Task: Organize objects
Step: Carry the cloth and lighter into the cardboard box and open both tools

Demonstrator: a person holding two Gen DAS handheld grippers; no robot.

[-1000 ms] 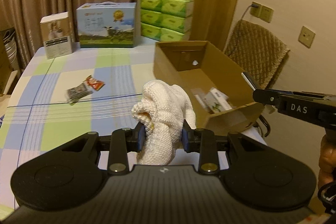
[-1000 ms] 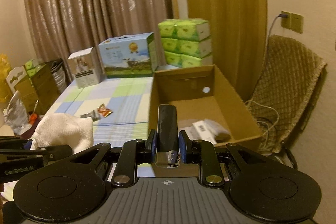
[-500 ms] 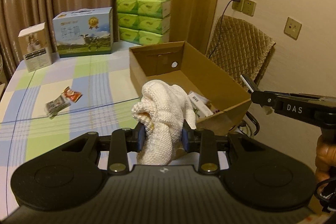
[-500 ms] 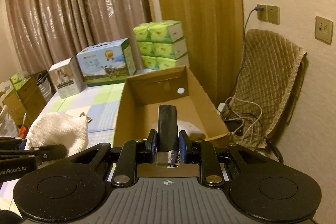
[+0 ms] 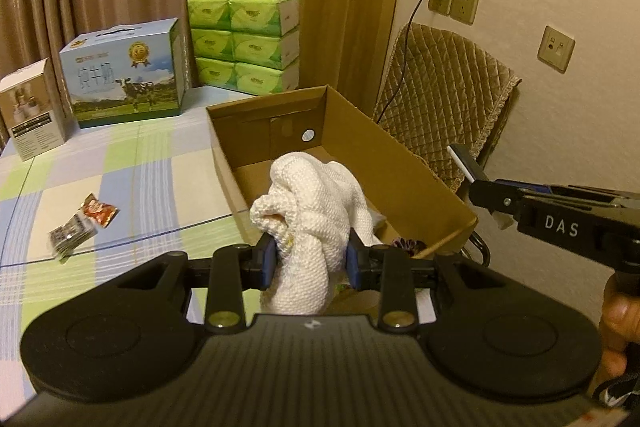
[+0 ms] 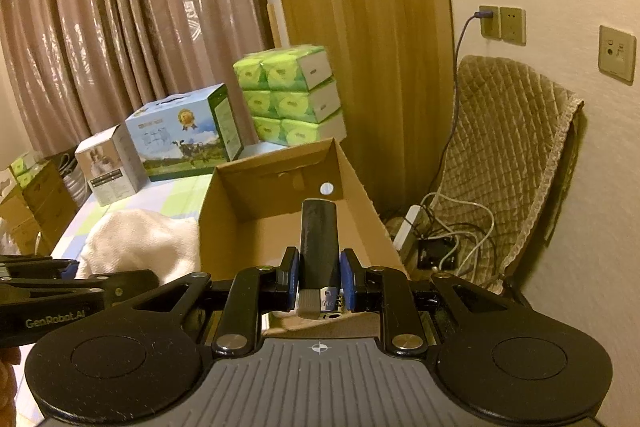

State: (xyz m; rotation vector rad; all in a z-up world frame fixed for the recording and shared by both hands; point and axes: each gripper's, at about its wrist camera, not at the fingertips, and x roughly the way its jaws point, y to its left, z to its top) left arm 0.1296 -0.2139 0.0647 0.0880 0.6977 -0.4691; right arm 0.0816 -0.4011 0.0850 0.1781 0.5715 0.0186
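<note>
Left hand-held gripper (image 5: 311, 263): jaws closed on a white knitted cloth (image 5: 316, 211), which bunches up between the blue pads and hangs at the near end of the cardboard box (image 5: 404, 167).

Right hand-held gripper (image 6: 319, 281): jaws clamped narrow on a dark flat device (image 6: 319, 239) with a metal clip at its near end; it stands upright between the pads, held at the near edge of the same box.

Cardboard box: open-topped, on the right side of the worktop (image 5: 120, 163), which carries a checked green, blue and white cover. Small items lie in its near end, too hidden to name.

Snack packets (image 5: 82, 223): two, on the worktop left of the box, well apart from it.

Far edge of worktop, left to right: small white carton (image 5: 32, 109), blue milk carton with cow picture (image 5: 124, 67), stacked green tissue packs (image 5: 246, 41).

Right of the box: quilted chair cover (image 5: 444, 103); wall sockets (image 5: 452, 3) above.
</note>
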